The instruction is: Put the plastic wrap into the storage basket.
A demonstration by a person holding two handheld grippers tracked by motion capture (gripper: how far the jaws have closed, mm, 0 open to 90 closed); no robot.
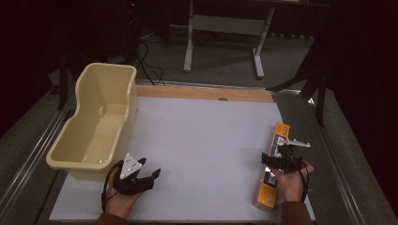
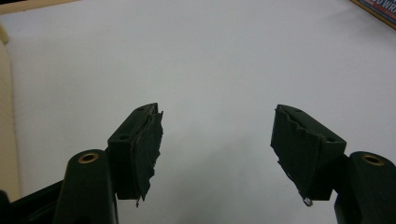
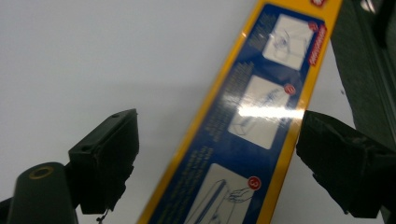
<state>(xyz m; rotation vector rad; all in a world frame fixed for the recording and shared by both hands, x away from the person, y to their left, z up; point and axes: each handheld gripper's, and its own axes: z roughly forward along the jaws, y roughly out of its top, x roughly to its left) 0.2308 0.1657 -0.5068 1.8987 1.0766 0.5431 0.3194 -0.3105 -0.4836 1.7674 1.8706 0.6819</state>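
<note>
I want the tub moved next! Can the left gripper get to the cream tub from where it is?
Probably yes. The left gripper sits on the white table right beside the cream tub, its jaws open and empty. Nothing lies between them, though it points away from the tub and would need turning.

Dim room, dark surroundings, white table (image 1: pixel 206 140) evenly lit, glare on yellow box (image 3: pixel 261 112), soft close-up blur
</note>
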